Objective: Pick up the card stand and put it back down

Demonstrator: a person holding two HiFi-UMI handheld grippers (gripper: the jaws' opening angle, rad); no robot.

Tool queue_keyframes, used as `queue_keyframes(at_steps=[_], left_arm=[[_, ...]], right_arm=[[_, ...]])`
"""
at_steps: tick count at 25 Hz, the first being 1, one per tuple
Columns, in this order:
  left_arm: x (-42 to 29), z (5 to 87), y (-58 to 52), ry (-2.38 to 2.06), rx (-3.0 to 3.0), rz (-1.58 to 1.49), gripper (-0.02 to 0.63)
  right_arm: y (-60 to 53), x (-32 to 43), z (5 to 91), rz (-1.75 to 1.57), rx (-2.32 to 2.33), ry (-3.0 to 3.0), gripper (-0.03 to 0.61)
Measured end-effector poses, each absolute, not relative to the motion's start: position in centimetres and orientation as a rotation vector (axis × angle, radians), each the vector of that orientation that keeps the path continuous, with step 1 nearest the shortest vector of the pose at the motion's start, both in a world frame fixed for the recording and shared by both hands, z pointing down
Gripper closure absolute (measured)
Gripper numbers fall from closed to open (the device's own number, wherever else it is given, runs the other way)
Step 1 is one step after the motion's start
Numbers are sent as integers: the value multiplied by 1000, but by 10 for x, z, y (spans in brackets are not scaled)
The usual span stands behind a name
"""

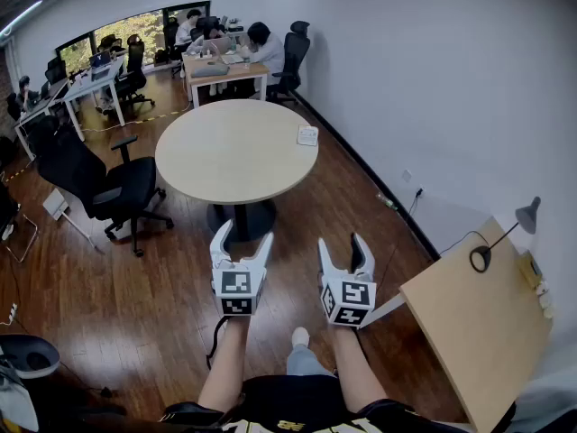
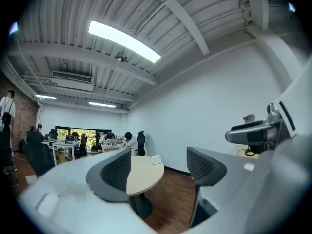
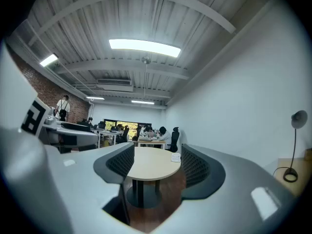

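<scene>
The card stand (image 1: 307, 135) is a small white upright card near the right edge of the round beige table (image 1: 225, 156). It also shows far off in the left gripper view as the card stand (image 2: 156, 159) and in the right gripper view as the card stand (image 3: 175, 157). Both grippers hang in the air over the wooden floor, well short of the table. My left gripper (image 1: 243, 240) is open with nothing between its fingers. Beside it, my right gripper (image 1: 341, 246) is open and holds nothing either. Both point toward the table (image 3: 151, 167).
A black office chair (image 1: 126, 189) stands left of the table. A wooden desk (image 1: 478, 327) with a lamp (image 1: 526, 215) is at the right by the white wall. Desks with seated people (image 1: 225, 57) fill the far end of the room.
</scene>
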State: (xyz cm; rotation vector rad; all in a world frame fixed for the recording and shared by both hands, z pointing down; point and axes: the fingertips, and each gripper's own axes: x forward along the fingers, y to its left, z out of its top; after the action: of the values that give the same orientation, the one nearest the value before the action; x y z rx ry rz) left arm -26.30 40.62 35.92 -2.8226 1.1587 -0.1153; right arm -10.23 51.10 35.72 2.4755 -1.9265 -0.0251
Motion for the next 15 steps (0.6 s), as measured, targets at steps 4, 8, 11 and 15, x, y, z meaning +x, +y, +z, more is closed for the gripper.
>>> queue_keyframes(at_steps=[4, 8, 11, 15], left_arm=[[-218, 355, 369, 1150, -2822, -145, 253], [-174, 344, 341, 1163, -2791, -110, 257], [-144, 332, 318, 1200, -2764, -64, 279], [-105, 356, 290, 1203, -2794, -120, 279]], right_arm=[[468, -53, 359, 35, 2468, -1966, 287], [420, -5, 352, 26, 2443, -2048, 296], [385, 20, 348, -2, 2393, -2117, 301], [361, 51, 368, 79, 2371, -2187, 304]])
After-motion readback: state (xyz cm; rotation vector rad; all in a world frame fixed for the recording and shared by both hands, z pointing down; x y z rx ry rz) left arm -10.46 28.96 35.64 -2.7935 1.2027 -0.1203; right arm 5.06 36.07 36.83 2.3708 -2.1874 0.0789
